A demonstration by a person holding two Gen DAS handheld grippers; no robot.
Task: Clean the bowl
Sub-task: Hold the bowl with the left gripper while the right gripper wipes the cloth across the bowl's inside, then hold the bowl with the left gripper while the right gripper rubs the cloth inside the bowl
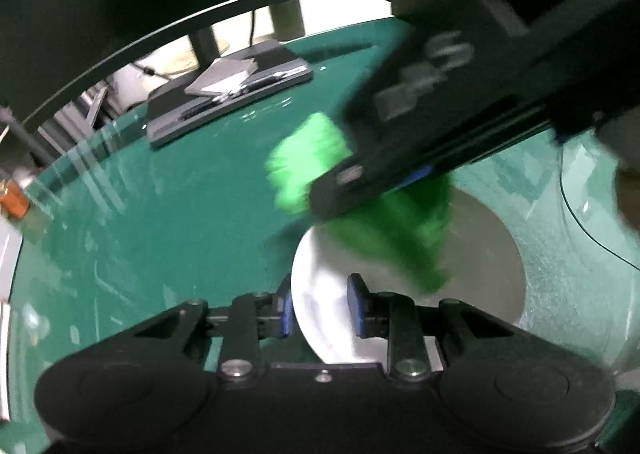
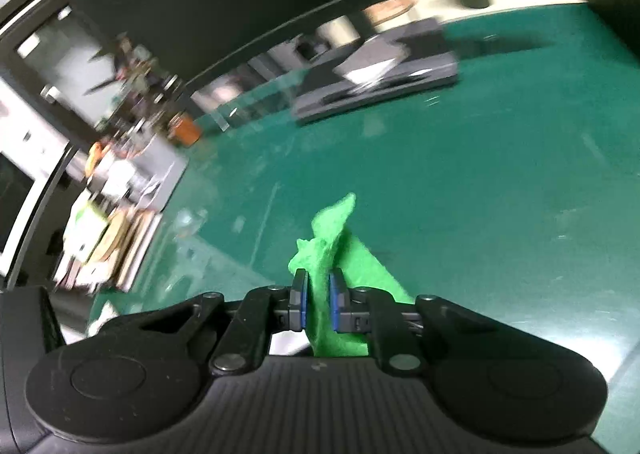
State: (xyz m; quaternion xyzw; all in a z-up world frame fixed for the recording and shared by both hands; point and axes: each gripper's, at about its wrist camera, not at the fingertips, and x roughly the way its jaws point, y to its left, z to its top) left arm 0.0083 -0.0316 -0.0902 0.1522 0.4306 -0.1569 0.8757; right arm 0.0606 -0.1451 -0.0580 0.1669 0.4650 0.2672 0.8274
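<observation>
A white bowl (image 1: 484, 254) rests on the green table, and my left gripper (image 1: 320, 306) is shut on its near rim, one blue pad inside and one outside. In the left wrist view my right gripper (image 1: 360, 190) comes in from the upper right, blurred, with a bright green cloth (image 1: 400, 238) hanging from it over the bowl's inside. The right wrist view shows my right gripper (image 2: 318, 304) shut on the green cloth (image 2: 332, 238), which sticks up between the blue pads. The bowl is hidden in that view.
A grey flat device (image 1: 228, 94) with a paper on it lies at the far side of the green table (image 1: 160, 214). Cluttered shelves and boxes (image 2: 108, 214) stand past the table's left edge. A thin black cable (image 1: 580, 222) runs on the right.
</observation>
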